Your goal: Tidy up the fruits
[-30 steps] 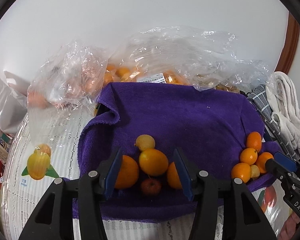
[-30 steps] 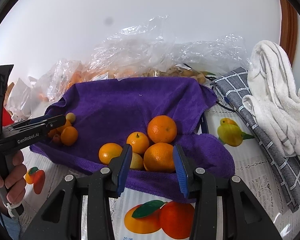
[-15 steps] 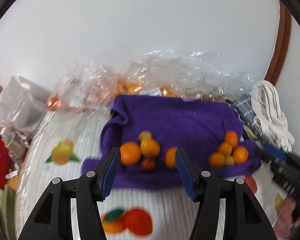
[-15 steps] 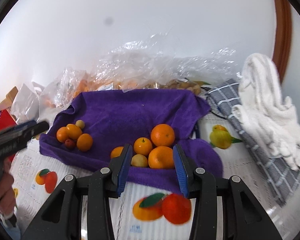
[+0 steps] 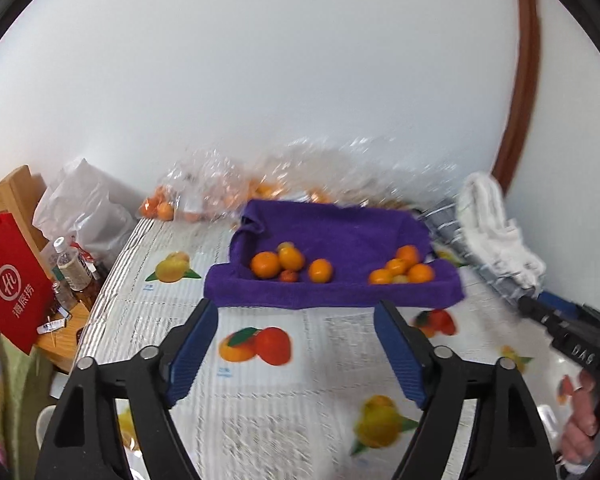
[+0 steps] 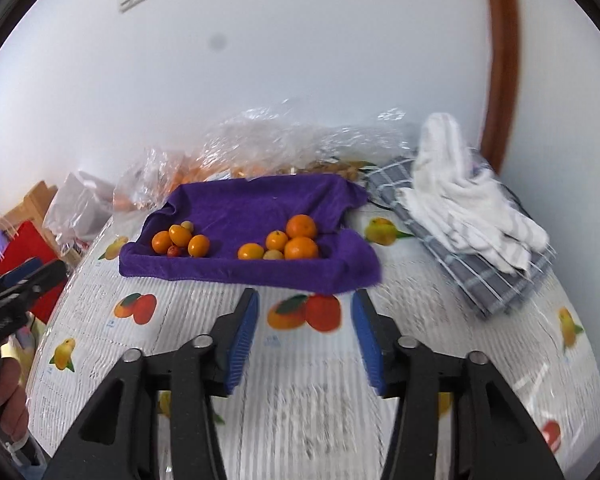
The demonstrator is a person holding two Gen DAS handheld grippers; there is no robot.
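At the far left edge, off the table, a red paper bag (image 5: pixel 10 280) with white characters stands beside a few small bottles (image 5: pixel 74 268) and a crumpled white plastic bag (image 5: pixel 86 204). The table (image 5: pixel 300 412) itself is covered by a white cloth printed with fruit pictures. The left gripper (image 5: pixel 296 344) hangs above the near part of that cloth, its blue-padded jaws spread wide with only the printed cloth showing between them; they have just been opening and hold nothing. Beyond it, toward the far side of the table, lies a purple towel (image 6: pixel 256 204) with its edges turned up, and the fruit sits on it in two clusters. The left fruit cluster (image 6: pixel 180 240) is made of several small oranges, a pale yellowish fruit and one small red fruit, all touching or just beside each other. The right fruit cluster (image 6: pixel 286 242) has four oranges and one pale fruit packed together, well apart from the first group. Behind the towel, against the white wall, clear plastic bags (image 6: pixel 300 140) hold more orange fruit. The right gripper (image 6: pixel 304 334) hovers over the near cloth in front of the towel's right half, its jaws parted and empty, having also just been opening. At the far right, a grey checked cloth (image 6: pixel 496 280) lies on the table with a white towel (image 6: pixel 468 200) heaped on top of it.
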